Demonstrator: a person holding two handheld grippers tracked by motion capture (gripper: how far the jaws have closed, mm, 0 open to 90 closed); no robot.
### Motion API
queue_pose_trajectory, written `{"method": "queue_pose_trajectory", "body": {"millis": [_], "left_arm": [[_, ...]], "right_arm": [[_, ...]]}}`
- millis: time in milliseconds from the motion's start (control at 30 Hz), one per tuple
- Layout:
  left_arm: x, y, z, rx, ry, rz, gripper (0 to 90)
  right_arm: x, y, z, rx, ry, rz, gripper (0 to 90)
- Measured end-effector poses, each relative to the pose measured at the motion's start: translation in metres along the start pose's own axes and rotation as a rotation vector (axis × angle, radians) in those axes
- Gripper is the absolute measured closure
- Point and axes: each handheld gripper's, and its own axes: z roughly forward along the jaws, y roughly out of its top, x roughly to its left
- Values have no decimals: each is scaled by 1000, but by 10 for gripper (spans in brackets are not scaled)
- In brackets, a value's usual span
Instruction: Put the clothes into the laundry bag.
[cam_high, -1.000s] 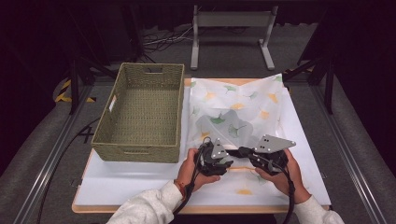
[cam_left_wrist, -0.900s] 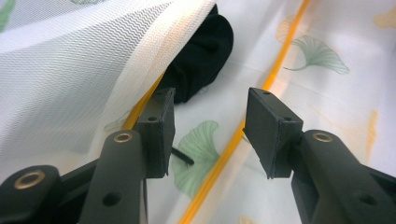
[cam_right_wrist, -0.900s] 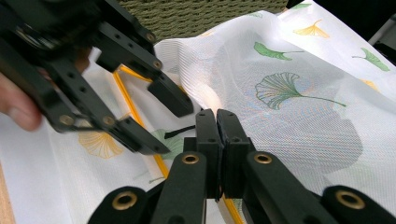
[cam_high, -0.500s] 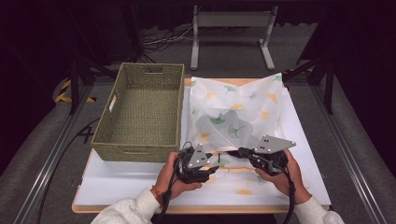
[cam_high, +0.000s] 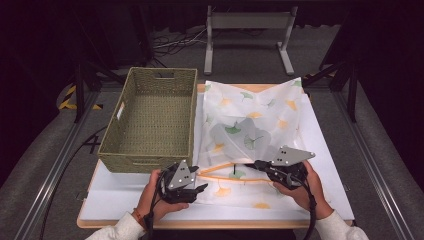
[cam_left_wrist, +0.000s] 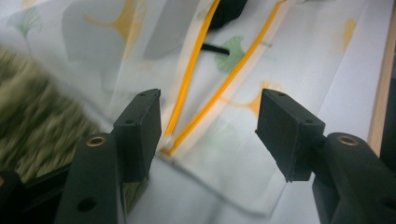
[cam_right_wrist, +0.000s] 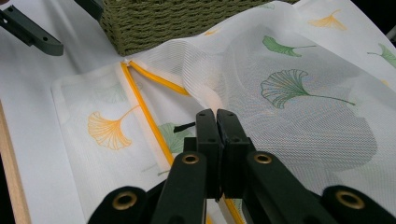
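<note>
Basket (cam_left_wrist: 32, 126) blurred; mesh bag (cam_left_wrist: 299, 56) cut off by edges.

wicker basket (cam_high: 150, 120) walls off table's left half, mesh bag (cam_high: 250, 135) spread just right of basket, bare white table (cam_high: 120, 200) strip in front of basket

White table top (cam_high: 125, 200) with a pale wooden edge along the near side; same edge seen as a strip at the right of the left gripper view and the left of the right gripper view. Two things lie directly on it. Woven green basket (cam_high: 150, 117) on the left half, long side running away from the person, handle slots in the end walls. White mesh bag (cam_high: 250, 135) with green and yellow ginkgo leaf print on the right half, just beside the basket, its near part flat, its far part puffed up. Orange zipper (cam_left_wrist: 219, 88) on the bag's near part, parted into a V.
</note>
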Motion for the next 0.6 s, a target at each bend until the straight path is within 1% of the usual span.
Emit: {"method": "queue_pose_trajectory", "body": {"millis": [67,200,267,333,367,400,433,533,600], "left_arm": [[1,-6,-4,8,3,1,372],[3,-20,-13,39,23,-5,343],[4,-26,-18,46,32,-25,322],[7,-32,-23,41,29,-38,307],[9,-36,-26,45,29,-60,297],[9,-36,-26,45,29,-60,269],[10,-38,-28,48,38,-70,269],[12,-47,-34,61,63,-80,250],[15,-53,-37,64,67,-91,222]], "right_arm": [[0,-1,1,8,3,-7,892],[-1,-3,3,20,4,-4,892],[-1,-4,4,25,4,-4,891],[-2,-5,5,29,5,-4,891],[-2,-6,6,34,5,-5,891],[-1,-7,8,43,8,-6,891],[-1,-7,8,43,8,-6,891],[-2,-10,12,67,12,-11,891],[-3,-13,14,76,13,-6,891]]}}
